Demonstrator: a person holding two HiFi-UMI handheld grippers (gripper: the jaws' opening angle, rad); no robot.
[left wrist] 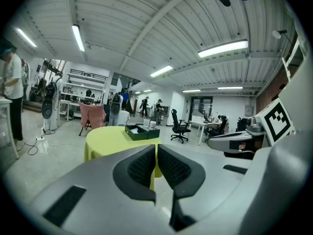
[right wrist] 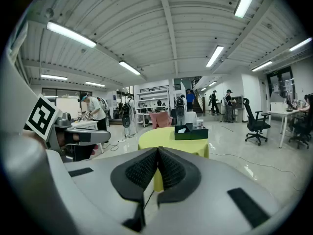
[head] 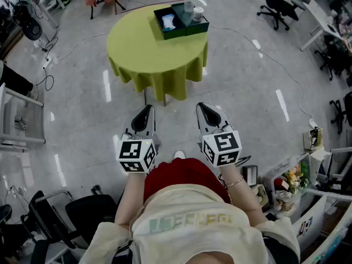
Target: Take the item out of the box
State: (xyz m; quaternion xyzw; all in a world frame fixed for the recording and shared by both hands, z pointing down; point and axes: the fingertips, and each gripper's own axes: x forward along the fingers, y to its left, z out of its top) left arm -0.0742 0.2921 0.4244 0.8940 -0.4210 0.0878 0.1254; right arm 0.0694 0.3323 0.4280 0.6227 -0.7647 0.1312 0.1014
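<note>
Nearest the person, the left gripper (head: 146, 114) and right gripper (head: 204, 113) were both closed on nothing. Well ahead, the item (head: 168, 22) lay inside the box (head: 190, 29) on the round table (head: 143, 54). The task looked unstarted.

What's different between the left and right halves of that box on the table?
The left half holds one pale blue-white item; the right half holds a grey cup and a white-topped cup. The left half looks dark inside, the right half greener. Both belong to one box on the green table.
</note>
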